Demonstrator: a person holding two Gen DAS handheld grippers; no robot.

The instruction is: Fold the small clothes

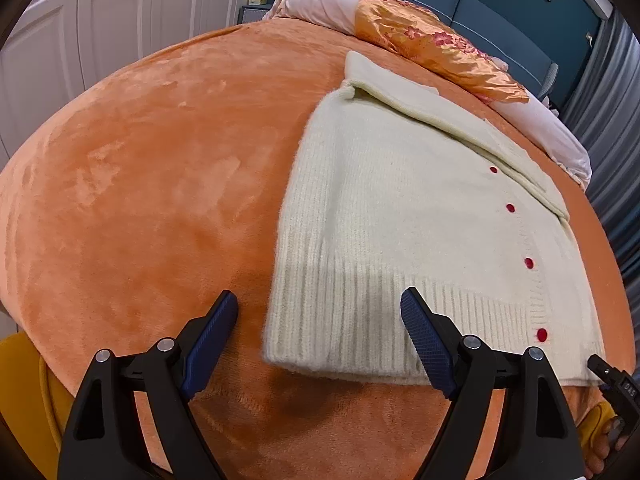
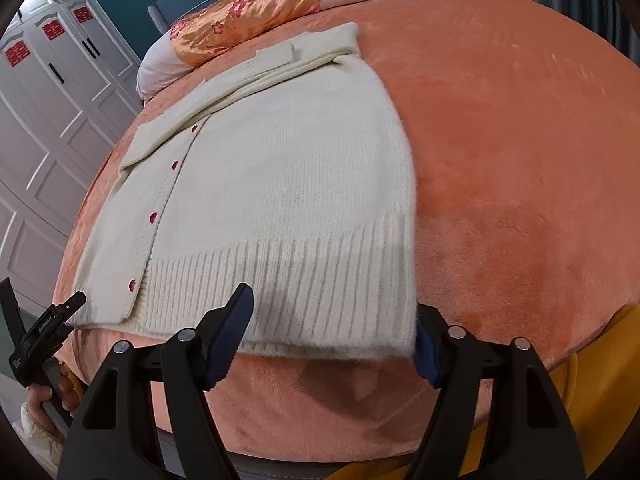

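Cream cardigan (image 1: pixel 400 208) on bed (image 1: pixel 140 180); my left gripper (image 1: pixel 320 340) and right gripper (image 2: pixel 334 332) gape empty at its hem corners; pinch both evenly.

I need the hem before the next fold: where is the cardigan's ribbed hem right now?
The ribbed hem lies along the near edge of the cream cardigan on the orange blanket, just ahead of both open grippers.

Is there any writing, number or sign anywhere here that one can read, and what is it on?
"囍": red paper signs on the white wardrobe doors, three of them.
Small white print on the left claw body: too blurred to read.
Digits on the right claw body: too blurred to read.
The cream cardigan shows no text, only red buttons.
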